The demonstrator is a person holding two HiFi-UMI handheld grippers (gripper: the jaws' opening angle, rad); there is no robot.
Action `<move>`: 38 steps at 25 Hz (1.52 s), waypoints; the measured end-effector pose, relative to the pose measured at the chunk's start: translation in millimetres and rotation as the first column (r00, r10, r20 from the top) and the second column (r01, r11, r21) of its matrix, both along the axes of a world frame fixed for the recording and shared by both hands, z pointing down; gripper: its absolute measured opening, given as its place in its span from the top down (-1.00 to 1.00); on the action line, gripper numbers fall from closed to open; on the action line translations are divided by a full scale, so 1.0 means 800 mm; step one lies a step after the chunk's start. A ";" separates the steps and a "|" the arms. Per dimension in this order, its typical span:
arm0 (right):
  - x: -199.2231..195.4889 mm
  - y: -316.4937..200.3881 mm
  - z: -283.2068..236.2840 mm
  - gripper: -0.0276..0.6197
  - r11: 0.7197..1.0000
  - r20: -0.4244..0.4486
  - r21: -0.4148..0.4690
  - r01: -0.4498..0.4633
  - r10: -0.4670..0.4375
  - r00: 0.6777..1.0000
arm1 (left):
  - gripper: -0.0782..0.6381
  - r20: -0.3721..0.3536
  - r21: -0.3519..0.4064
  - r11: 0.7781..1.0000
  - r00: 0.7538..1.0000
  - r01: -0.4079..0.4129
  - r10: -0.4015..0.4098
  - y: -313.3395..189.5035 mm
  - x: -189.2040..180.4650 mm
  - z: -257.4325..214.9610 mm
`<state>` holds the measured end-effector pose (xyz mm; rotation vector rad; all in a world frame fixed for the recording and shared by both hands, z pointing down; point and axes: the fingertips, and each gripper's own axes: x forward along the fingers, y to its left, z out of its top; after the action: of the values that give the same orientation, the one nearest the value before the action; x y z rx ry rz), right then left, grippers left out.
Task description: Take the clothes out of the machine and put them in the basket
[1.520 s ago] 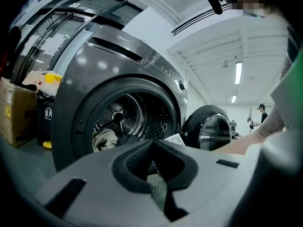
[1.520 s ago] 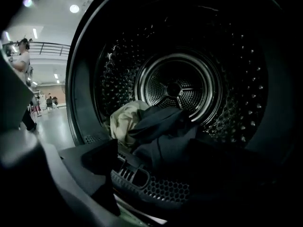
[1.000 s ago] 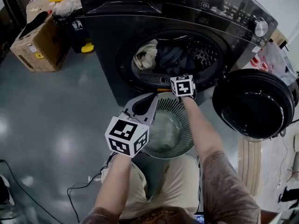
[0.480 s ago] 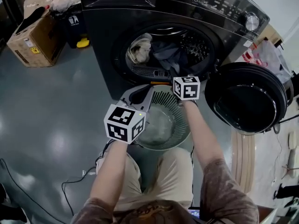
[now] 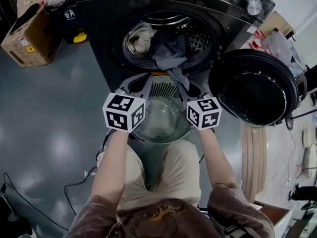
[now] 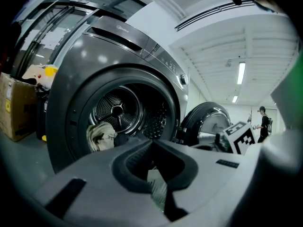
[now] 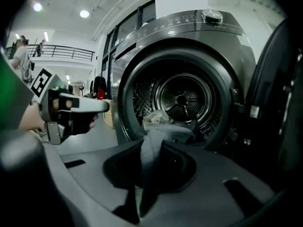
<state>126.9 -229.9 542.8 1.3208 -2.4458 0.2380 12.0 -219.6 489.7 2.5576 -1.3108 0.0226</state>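
Right gripper (image 7: 152, 140), its jaws having just been closing, is pinching a fold of the dark grey cloth garment (image 5: 171, 53). Left gripper (image 6: 152, 143) is hovering alongside, jaws together on nothing. Below them a round pale green slatted plastic basket (image 5: 166, 89) is sitting. The garment is trailing from the drum's mouth toward the basket's far rim. A crumpled cream cloth (image 5: 137, 36) is lying at the drum's left edge inside the dark grey front-loading washing machine (image 5: 111, 14).

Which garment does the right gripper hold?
The grey one: it runs from the drum into the shut right gripper. The cream one lies free, left in the drum.
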 end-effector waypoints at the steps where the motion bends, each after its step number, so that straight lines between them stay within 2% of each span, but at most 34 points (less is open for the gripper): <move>1: 0.000 0.015 0.004 0.74 1.000 0.003 -0.011 0.000 0.000 1.000 | 0.77 0.003 0.000 1.000 1.000 -0.003 0.003 0.000 0.002 0.000; 6: -0.015 0.086 0.026 0.74 0.998 0.029 -0.065 0.019 -0.017 0.999 | 0.77 0.010 0.002 1.000 1.000 -0.009 0.009 0.004 0.007 -0.002; 10: -0.012 0.094 0.039 0.66 0.998 0.025 -0.058 -0.009 0.011 1.000 | 0.77 0.010 -0.001 1.000 1.000 -0.001 0.001 0.005 0.005 -0.001; 13: -0.005 0.089 0.038 0.31 0.998 0.024 -0.047 -0.037 0.038 0.999 | 0.77 0.023 0.000 1.000 1.000 -0.009 0.009 0.010 0.009 0.001; 17: 0.003 0.077 0.032 0.09 0.997 0.037 -0.026 -0.068 0.069 0.997 | 0.77 0.019 0.003 1.000 1.000 -0.010 0.010 0.013 0.011 0.000; 21: -0.002 0.037 0.036 -0.13 0.998 0.027 -0.019 -0.065 0.065 0.998 | 0.77 0.007 0.001 1.000 1.000 -0.009 0.009 0.015 0.009 -0.004; 27: -0.011 -0.057 0.043 -0.51 0.997 0.036 -0.027 -0.079 0.079 0.996 | 0.77 -0.010 -0.015 1.000 1.000 -0.016 0.015 0.015 0.004 -0.004; 33: -0.017 -0.159 0.065 -0.57 0.992 -0.029 -0.056 -0.117 0.115 0.993 | 0.77 0.000 -0.013 0.999 0.999 -0.046 0.046 0.020 0.012 -0.006; 38: -0.016 -0.206 0.101 -0.59 0.982 -0.095 -0.123 -0.145 0.133 0.987 | 0.77 0.023 -0.021 0.998 0.998 -0.065 0.066 0.022 0.017 -0.002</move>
<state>113.9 -394.6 623.4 1.4157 -2.2298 0.3617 25.4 -202.3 487.7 2.5900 -1.2283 0.0787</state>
